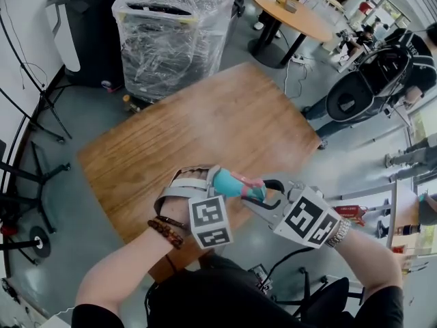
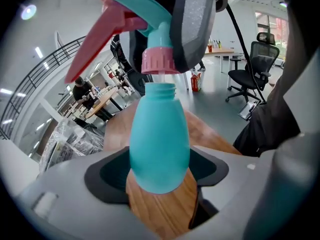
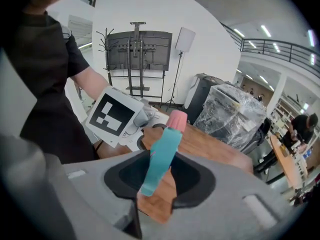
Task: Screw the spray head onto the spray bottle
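Landmark: spray bottle (image 2: 159,144), teal, held in the air above the near edge of the wooden worktop (image 1: 205,135).
Left hand-held gripper (image 2: 160,184): clamped on the lower body of the spray bottle, jaws set wide round it.
Right hand-held gripper (image 3: 160,184): clenched on the teal body of the spray head (image 3: 162,154).
Bottle axis: long axis runs straight out from the left hand-held gripper, with the open threaded neck (image 2: 160,89) at the far end.
Spray head position: directly beyond the neck. Its pink collar (image 2: 160,61) faces the opening, just short of it, and the pink trigger (image 2: 95,39) sticks out to one side.
Alignment: collar and neck appear close to coaxial. A narrow gap shows between them, so the thread is judged not yet engaged.
Nearer hand: the right one carries the head and closes the gap. The left one only steadies the bottle.
Next move requirement: bring the collar squarely down along the bottle axis, then turn it.
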`<act>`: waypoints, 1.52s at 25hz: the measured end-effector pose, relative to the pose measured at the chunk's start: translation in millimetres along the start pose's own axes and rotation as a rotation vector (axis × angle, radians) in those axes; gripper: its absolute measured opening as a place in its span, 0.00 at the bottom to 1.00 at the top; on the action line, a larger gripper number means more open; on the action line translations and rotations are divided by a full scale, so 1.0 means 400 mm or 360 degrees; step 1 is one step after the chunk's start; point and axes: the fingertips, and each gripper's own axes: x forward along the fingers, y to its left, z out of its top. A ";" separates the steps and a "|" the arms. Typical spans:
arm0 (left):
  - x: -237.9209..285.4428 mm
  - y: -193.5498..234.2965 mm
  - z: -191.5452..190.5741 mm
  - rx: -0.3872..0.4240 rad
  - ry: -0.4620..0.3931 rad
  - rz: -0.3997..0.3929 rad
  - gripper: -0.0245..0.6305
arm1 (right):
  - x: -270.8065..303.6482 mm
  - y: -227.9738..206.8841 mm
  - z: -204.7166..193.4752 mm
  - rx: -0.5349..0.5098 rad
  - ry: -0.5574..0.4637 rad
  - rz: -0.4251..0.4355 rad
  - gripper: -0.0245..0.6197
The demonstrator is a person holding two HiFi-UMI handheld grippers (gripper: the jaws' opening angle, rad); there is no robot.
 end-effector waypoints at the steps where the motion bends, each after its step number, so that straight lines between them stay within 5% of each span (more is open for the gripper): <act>1: -0.003 -0.003 0.002 0.0000 0.0001 -0.0005 0.63 | 0.000 0.003 0.001 -0.0025 0.0000 -0.0003 0.23; 16: -0.039 -0.006 0.026 0.0024 -0.0030 -0.0014 0.63 | -0.010 0.021 0.014 -0.0233 -0.0003 -0.0006 0.23; 25: -0.060 -0.003 0.041 -0.0013 -0.0025 0.0007 0.62 | -0.036 0.027 0.032 -0.0298 -0.0142 -0.0025 0.23; 35: -0.061 -0.016 0.045 -0.0009 -0.0012 -0.0071 0.62 | -0.037 0.041 0.016 -0.0692 -0.0075 -0.0073 0.23; 38: -0.064 -0.008 0.048 -0.0006 0.0003 -0.0029 0.62 | -0.040 0.036 0.015 -0.0651 -0.0082 -0.0095 0.23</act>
